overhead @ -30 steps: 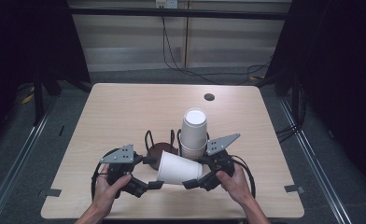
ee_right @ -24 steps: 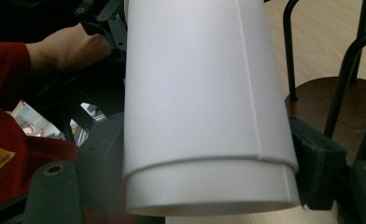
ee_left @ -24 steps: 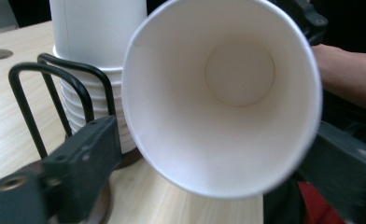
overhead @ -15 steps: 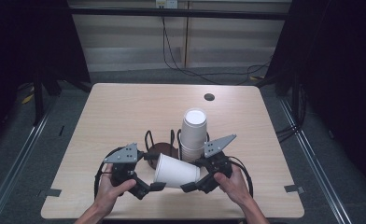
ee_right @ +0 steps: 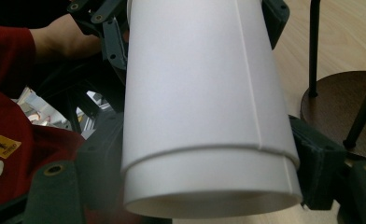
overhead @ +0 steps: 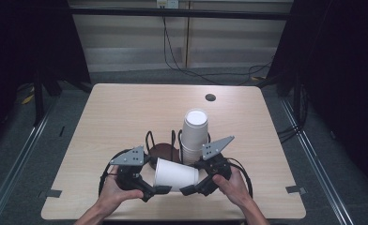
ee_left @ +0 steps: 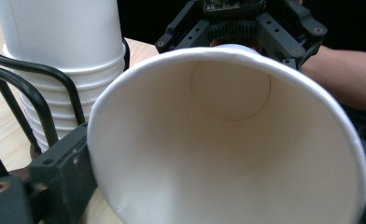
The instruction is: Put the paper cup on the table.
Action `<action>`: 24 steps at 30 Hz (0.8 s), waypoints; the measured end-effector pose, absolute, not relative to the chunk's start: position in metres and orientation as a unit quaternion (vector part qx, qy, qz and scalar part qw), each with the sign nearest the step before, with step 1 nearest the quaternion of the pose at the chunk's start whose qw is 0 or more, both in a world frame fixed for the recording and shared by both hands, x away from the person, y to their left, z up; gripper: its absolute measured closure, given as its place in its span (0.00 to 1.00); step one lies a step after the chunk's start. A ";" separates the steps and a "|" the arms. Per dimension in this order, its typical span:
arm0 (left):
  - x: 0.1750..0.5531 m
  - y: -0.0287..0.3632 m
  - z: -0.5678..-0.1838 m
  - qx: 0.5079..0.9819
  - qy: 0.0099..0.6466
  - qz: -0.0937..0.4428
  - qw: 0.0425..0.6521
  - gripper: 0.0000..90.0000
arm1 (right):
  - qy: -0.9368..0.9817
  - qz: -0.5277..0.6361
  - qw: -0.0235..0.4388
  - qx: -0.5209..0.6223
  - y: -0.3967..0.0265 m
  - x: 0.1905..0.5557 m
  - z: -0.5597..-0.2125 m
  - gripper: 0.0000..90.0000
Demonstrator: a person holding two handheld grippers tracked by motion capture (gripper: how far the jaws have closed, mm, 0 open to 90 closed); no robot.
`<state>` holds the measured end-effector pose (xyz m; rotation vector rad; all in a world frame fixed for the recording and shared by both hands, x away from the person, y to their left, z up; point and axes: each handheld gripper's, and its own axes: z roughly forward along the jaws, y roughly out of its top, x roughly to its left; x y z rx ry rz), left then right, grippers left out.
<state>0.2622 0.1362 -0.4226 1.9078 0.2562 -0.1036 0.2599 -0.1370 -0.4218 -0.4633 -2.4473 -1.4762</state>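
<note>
A white paper cup [overhead: 175, 174] lies on its side above the table's near edge, between my two grippers. My right gripper [overhead: 191, 180] is shut on its base end, and in the right gripper view the jaws of the right gripper [ee_right: 209, 163] press both sides of the cup [ee_right: 204, 93]. My left gripper [overhead: 155, 192] is at the cup's wide mouth. Its jaws have just been opening wide, then came in slightly. In the left gripper view the cup [ee_left: 228, 140] faces the camera, its rim between the spread jaws of the left gripper [ee_left: 218, 186].
A stack of white cups [overhead: 195, 136] stands upside down in a black wire holder [overhead: 163, 151] with a brown base, just behind the grippers. A small black hole [overhead: 210, 97] marks the wooden table [overhead: 116, 117] at the far side. Cables hang beyond the table.
The left gripper's jaws have spread apart at the cup's mouth. The cup has dropped slightly toward the near edge. The right gripper keeps its grip.
</note>
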 end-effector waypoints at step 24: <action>0.266 0.142 -0.419 0.819 0.123 -0.072 0.556 0.16 | -0.849 -0.490 0.104 -0.168 -0.135 0.258 -0.428 0.16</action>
